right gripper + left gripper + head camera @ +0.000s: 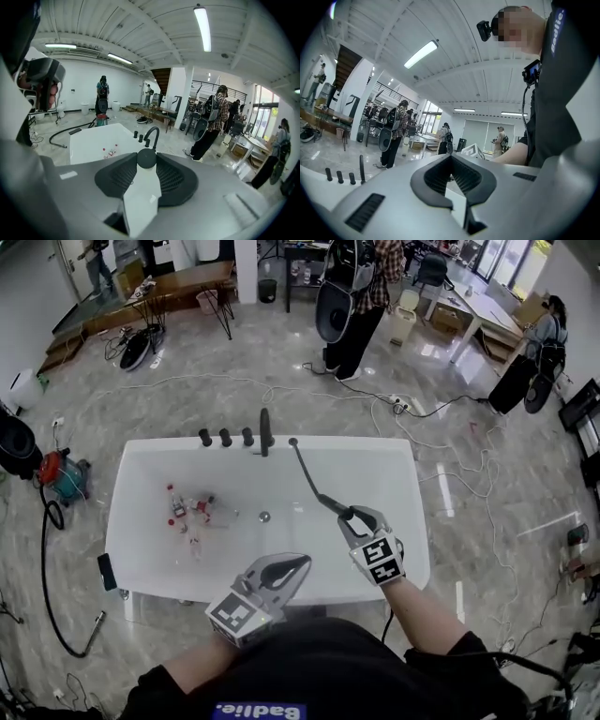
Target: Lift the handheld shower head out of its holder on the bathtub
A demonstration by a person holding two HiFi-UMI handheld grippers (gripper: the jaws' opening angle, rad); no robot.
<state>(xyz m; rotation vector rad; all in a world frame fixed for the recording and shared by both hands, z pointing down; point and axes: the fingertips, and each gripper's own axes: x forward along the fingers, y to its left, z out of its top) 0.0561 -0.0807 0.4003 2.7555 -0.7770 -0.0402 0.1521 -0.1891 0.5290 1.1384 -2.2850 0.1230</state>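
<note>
**Shower head gripped over the tub's right half**

The white tub (pixel 410 486) fills the middle of the floor, long side running left to right. Its near rim lies just in front of the person, and both grippers reach over it. Open marble floor rings the tub on the far, left and right sides. White cables (pixel 450 442) trail across the floor far and right of the tub. A black hose (pixel 52 587) loops on the floor at the near left, and a red canister (pixel 64 476) stands just off the left end. A person (pixel 361 306) stands well beyond the far rim, with tables further back.

Three black knobs (pixel 225 438) and a black spout (pixel 265 432) stand in a row along the far rim, left of centre.

The right gripper (pixel 349 515) is over the right half of the basin, clenched on the black shower head (pixel 336 504). In the right gripper view the head's round black end (pixel 146 158) sits pinched between the pads. From the shower head a thin black line runs back to the far rim, ending just right of the spout. Whether that end sits in a holder cannot be told.

The left gripper (pixel 302 562) hovers at the near rim, left of the right one. Its tips are together with nothing between them.

Inside the tub a round drain (pixel 264 517) lies near the middle. A scatter of small red and white bits (pixel 190 510) lies on the bottom toward the left, well apart from both grippers.
</note>
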